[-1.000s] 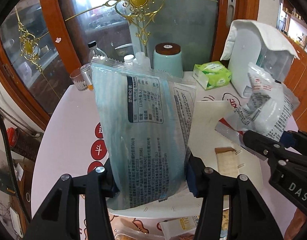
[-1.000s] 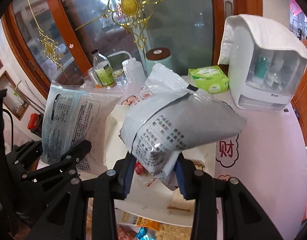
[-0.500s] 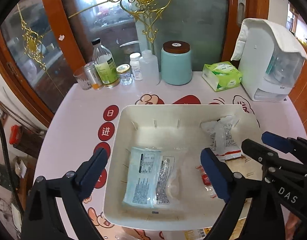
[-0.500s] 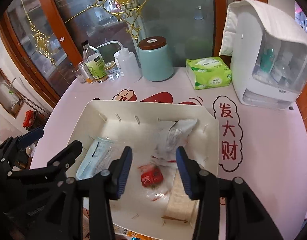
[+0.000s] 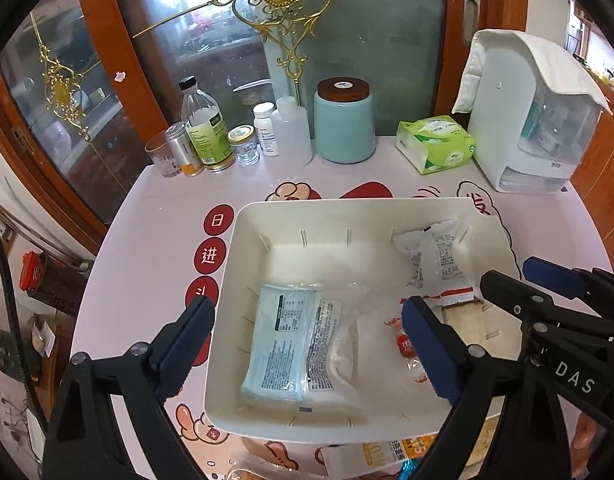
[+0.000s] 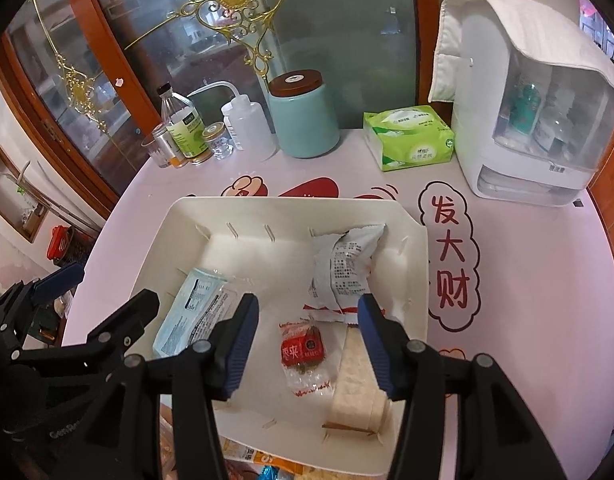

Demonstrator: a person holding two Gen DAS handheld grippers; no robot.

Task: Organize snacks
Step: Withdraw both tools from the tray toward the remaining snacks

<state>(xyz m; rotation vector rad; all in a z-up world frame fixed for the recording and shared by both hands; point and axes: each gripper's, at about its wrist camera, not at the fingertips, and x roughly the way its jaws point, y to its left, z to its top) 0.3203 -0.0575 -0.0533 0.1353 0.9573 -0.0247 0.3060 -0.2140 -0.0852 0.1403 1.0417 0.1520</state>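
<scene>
A cream tray [image 5: 243,248] [image 6: 175,216] sits on the pink table. In it lie a light-blue snack packet [image 5: 279,344] [image 6: 191,304], a white-grey snack bag [image 5: 435,256] [image 6: 347,268], a small red wrapped sweet [image 6: 303,350] [image 5: 407,350] and a pale wafer block [image 6: 359,392] [image 5: 465,320]. My left gripper [image 5: 307,344] is open and empty above the tray's near side. My right gripper [image 6: 307,340] is open and empty over the red sweet; it also shows at the right of the left wrist view [image 5: 547,280].
More snack packets [image 5: 387,452] [image 6: 247,456] lie by the tray's near edge. At the back stand a teal jar [image 5: 345,124], bottles and small jars [image 5: 203,128], a green tissue pack [image 5: 435,144] and a white cabinet [image 5: 535,120] before a glass door.
Both grippers opened and let go: the blue packet and the white-grey bag dropped into the tray. Both grippers then drew back a little and stay open.
</scene>
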